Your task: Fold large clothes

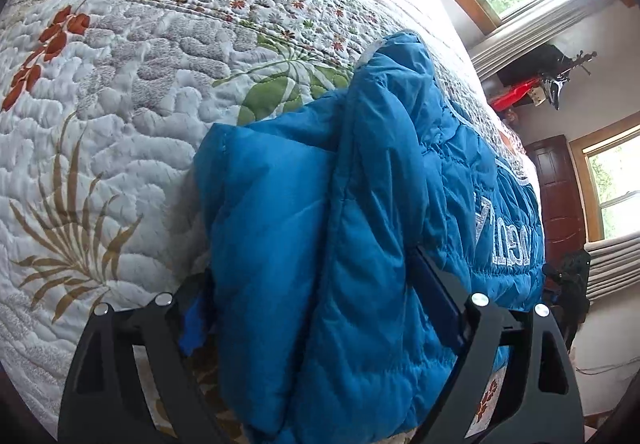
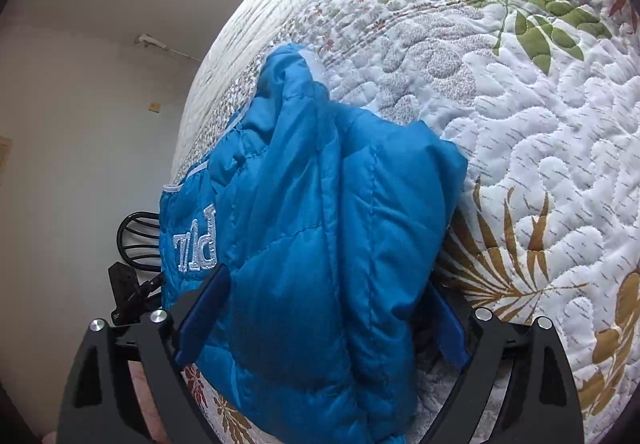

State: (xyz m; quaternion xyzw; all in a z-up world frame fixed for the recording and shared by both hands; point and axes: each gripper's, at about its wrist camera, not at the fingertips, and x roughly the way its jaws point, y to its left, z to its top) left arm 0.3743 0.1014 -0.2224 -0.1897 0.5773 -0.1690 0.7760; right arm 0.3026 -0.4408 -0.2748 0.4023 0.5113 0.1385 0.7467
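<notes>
A blue puffer jacket point(image 1: 360, 203) lies bunched on a white quilt point(image 1: 100, 147) stitched with tan fronds, green leaves and red flowers.

In the left wrist view, the left gripper point(image 1: 316, 308) stands with its jaws spread wide, and a thick folded mass of the jacket sits between the fingers. The right-hand blue pad point(image 1: 436, 304) lies against the fabric; the left-hand pad point(image 1: 192, 324) is mostly hidden by the jacket's edge, so whether either presses on the cloth cannot be told. Beyond and to the right of the fingers, white embroidered letters point(image 1: 504, 240) run sideways on the jacket; only part shows and the word cannot be read with certainty.

In the right wrist view, the right gripper point(image 2: 320, 312) is likewise spread wide with the jacket point(image 2: 320, 211) bulging between its fingers. The left-hand pad point(image 2: 204, 316) rests along the fabric, the right-hand pad point(image 2: 448, 328) just beside its edge. Just beyond the left-hand finger, more white embroidered lettering point(image 2: 196, 244) shows upside down, also cut short by folds and not legible as a word.
</notes>
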